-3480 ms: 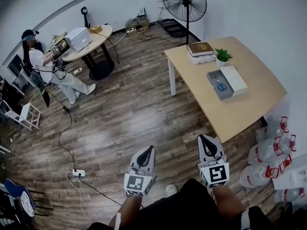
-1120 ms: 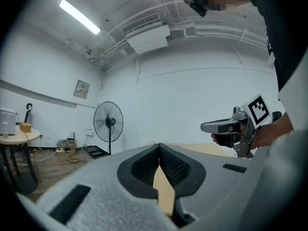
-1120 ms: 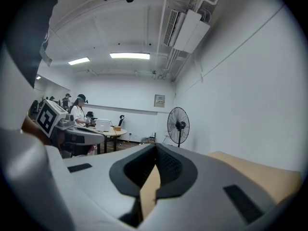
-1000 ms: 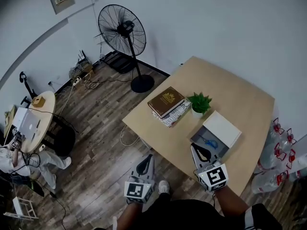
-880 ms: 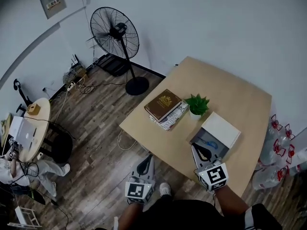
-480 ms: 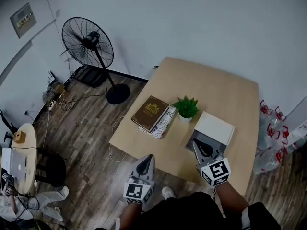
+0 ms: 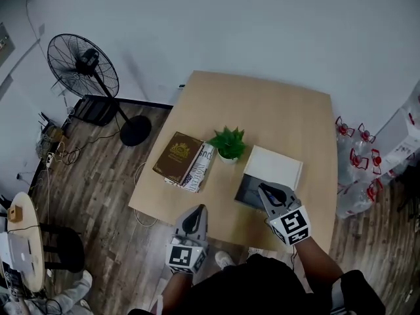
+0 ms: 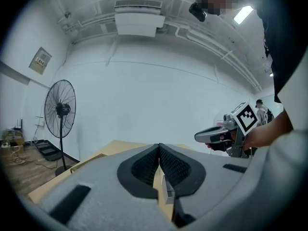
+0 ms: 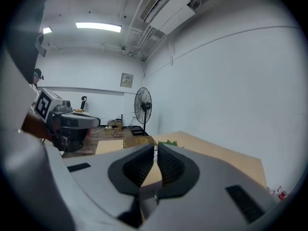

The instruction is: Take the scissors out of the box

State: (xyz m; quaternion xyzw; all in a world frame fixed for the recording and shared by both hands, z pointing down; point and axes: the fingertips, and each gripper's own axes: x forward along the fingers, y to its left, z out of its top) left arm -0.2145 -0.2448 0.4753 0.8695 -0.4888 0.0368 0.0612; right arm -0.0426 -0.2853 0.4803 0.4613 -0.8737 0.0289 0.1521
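Fingers [image 9: 137, 165] of your right gripper [image 7: 264, 188] stand only a narrow slit apart, with nothing between them. They have just been opening, which suits a reach into the box [image 7: 245, 190]. On your left gripper [image 7: 197, 210] the fingers [image 8: 144, 167] are pressed together and hold nothing, probably because that hand has no job yet.

From the head view, the box sits near the desk [image 7: 262, 110] edge closest to you, toward the 4 o'clock part of the top. Its white lid [image 7: 274, 167] lies flat against it on the 1 o'clock side. That leaves the grey inside open from your side, so you need not lift or push anything first.

Your right gripper hangs over the box's 3 o'clock half, tips pointing to about 10 o'clock and tilted a little downward. It covers that part of the inside, so the scissors do not show in any view. I judge that they lie in the box beneath it.

Your left gripper waits off the near desk edge, at 8 o'clock from the box and well apart from it. The plant [image 7: 228, 143] stands at 11 o'clock from the box, with the books [image 7: 178, 157] at 9 o'clock beyond the plant. Both are clear of your reach.

The task is barely begun. You would need a wider opening before you dip for the scissors.
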